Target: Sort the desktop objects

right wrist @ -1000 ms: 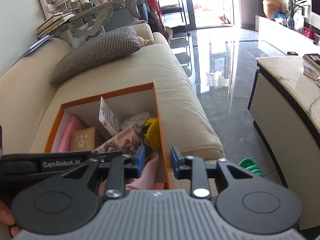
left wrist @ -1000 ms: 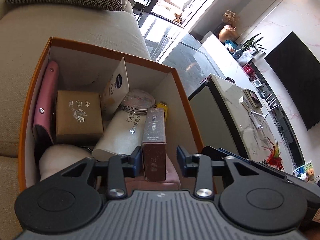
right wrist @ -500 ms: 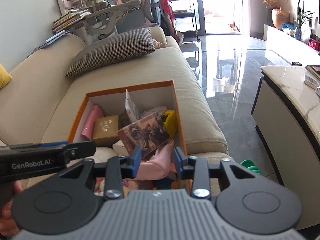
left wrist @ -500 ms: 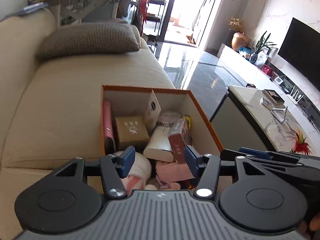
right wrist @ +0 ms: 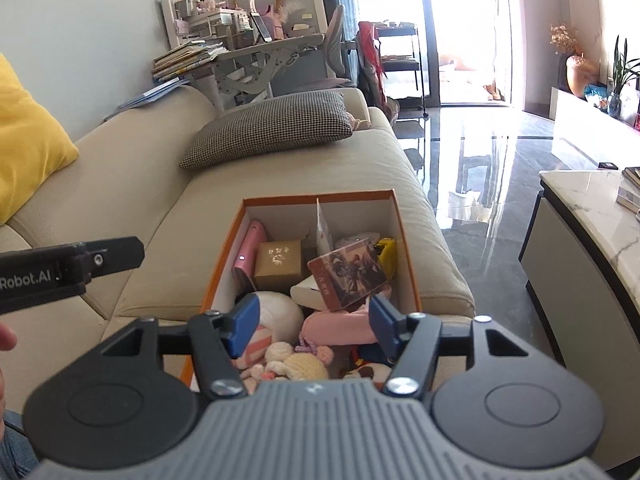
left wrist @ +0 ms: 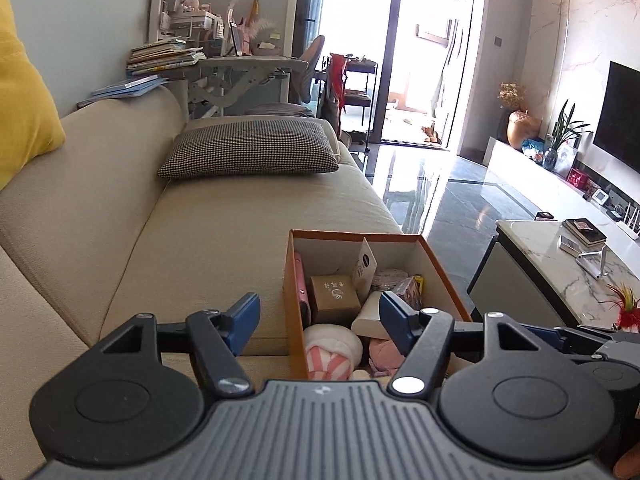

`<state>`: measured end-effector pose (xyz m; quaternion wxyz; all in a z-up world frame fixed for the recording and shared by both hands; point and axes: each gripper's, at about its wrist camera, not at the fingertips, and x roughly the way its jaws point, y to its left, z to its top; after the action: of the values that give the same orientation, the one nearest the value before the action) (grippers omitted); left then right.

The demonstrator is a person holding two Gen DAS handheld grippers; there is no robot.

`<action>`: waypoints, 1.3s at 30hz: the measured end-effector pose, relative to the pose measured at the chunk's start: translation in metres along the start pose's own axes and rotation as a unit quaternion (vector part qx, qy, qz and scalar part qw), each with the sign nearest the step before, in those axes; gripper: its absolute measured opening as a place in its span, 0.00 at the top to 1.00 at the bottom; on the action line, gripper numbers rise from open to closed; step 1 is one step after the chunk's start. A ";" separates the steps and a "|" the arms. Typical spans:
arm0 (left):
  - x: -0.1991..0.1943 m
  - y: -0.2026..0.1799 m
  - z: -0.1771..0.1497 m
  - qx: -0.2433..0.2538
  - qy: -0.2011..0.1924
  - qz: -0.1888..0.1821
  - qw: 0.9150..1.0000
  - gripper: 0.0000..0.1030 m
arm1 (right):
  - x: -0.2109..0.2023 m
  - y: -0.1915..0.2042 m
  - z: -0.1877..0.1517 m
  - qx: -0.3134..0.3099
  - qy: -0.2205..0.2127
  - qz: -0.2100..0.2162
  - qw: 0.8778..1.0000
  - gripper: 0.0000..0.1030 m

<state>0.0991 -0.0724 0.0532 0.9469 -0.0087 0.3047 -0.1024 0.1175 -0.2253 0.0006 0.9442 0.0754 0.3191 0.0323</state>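
Observation:
An orange box (left wrist: 294, 300) (right wrist: 224, 264) stands on the beige sofa, full of small things: a pink case (right wrist: 250, 254), a tan gift box (right wrist: 279, 264) (left wrist: 334, 298), a brown picture box (right wrist: 346, 274), a white tube box (left wrist: 370, 320), a white-pink plush (left wrist: 332, 350) and crochet toys (right wrist: 296, 362). My left gripper (left wrist: 319, 325) is open and empty, held above the box's near left corner. My right gripper (right wrist: 313, 326) is open and empty above the box's near end. The left gripper's body (right wrist: 68, 268) shows at the left of the right wrist view.
A houndstooth cushion (left wrist: 250, 152) lies at the sofa's far end and a yellow cushion (right wrist: 28, 140) on its backrest. A marble-topped table (left wrist: 568, 264) with books stands to the right across a glossy floor. A desk and chair stand behind the sofa.
Both grippers have pulled up and back from the box and opened wider. The brown picture box that sat between the left jaws now rests in the box.

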 end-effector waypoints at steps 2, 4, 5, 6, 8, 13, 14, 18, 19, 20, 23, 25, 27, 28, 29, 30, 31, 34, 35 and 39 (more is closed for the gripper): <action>-0.007 0.002 -0.003 -0.001 -0.004 0.005 1.000 0.25 | -0.004 0.004 -0.003 -0.005 -0.002 0.001 1.000 0.39; -0.011 0.004 -0.007 -0.003 -0.004 0.007 1.000 0.25 | -0.008 0.008 -0.007 -0.009 -0.005 0.004 1.000 0.37; -0.012 0.005 -0.008 -0.005 -0.003 0.008 1.000 0.24 | -0.010 0.009 -0.009 -0.011 -0.006 0.005 1.000 0.34; -0.012 0.006 -0.010 -0.006 -0.001 0.008 1.000 0.23 | -0.011 0.010 -0.011 -0.012 -0.007 0.005 1.000 0.32; -0.011 0.007 -0.015 -0.007 0.005 0.009 1.000 0.21 | -0.012 0.012 -0.015 -0.015 -0.005 0.002 1.000 0.31; -0.005 0.010 -0.029 -0.012 0.023 0.005 1.000 0.18 | -0.010 0.014 -0.028 -0.019 0.009 -0.007 1.000 0.29; -0.004 0.011 -0.031 -0.014 0.025 0.005 1.000 0.18 | -0.009 0.014 -0.031 -0.019 0.013 -0.009 1.000 0.29; 0.003 0.012 -0.041 -0.016 0.041 0.002 0.999 0.18 | -0.006 0.014 -0.040 -0.022 0.025 -0.012 0.999 0.29; 0.005 0.012 -0.043 -0.017 0.044 0.001 0.999 0.18 | -0.005 0.014 -0.042 -0.022 0.027 -0.013 0.999 0.29; 0.006 0.012 -0.045 -0.018 0.047 0.000 0.999 0.18 | -0.004 0.014 -0.043 -0.022 0.030 -0.013 0.999 0.29; 0.009 0.012 -0.050 -0.018 0.053 -0.001 0.998 0.18 | -0.001 0.017 -0.046 -0.024 0.034 -0.013 0.999 0.29; 0.010 0.013 -0.051 -0.017 0.056 0.001 0.998 0.18 | 0.001 0.019 -0.047 -0.026 0.036 -0.012 0.999 0.29; 0.011 0.014 -0.052 -0.018 0.057 0.003 0.998 0.18 | 0.003 0.021 -0.047 -0.027 0.038 -0.011 0.999 0.29; 0.011 0.015 -0.052 -0.019 0.058 0.003 0.998 0.18 | 0.004 0.022 -0.047 -0.027 0.038 -0.010 0.999 0.29; 0.012 0.015 -0.053 -0.020 0.060 0.003 0.998 0.18 | 0.004 0.022 -0.047 -0.027 0.037 -0.008 0.999 0.29; 0.012 0.016 -0.053 -0.021 0.061 0.003 0.998 0.18 | 0.005 0.023 -0.047 -0.028 0.037 -0.007 0.999 0.29; 0.013 0.016 -0.053 -0.021 0.062 0.003 0.998 0.18 | 0.005 0.023 -0.047 -0.028 0.038 -0.006 0.999 0.29; 0.013 0.016 -0.053 -0.019 0.062 0.004 0.998 0.18 | 0.008 0.025 -0.048 -0.027 0.040 -0.004 0.999 0.29; 0.013 0.017 -0.054 -0.019 0.062 0.004 0.998 0.18 | 0.009 0.026 -0.048 -0.027 0.040 -0.004 0.999 0.29; 0.015 0.017 -0.055 -0.021 0.068 0.004 0.997 0.18 | 0.009 0.028 -0.049 -0.029 0.040 -0.001 0.999 0.29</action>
<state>0.0825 -0.0565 -0.0015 0.9239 -0.0201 0.3707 -0.0927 0.0951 -0.1904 -0.0386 0.9324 0.0461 0.3558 0.0436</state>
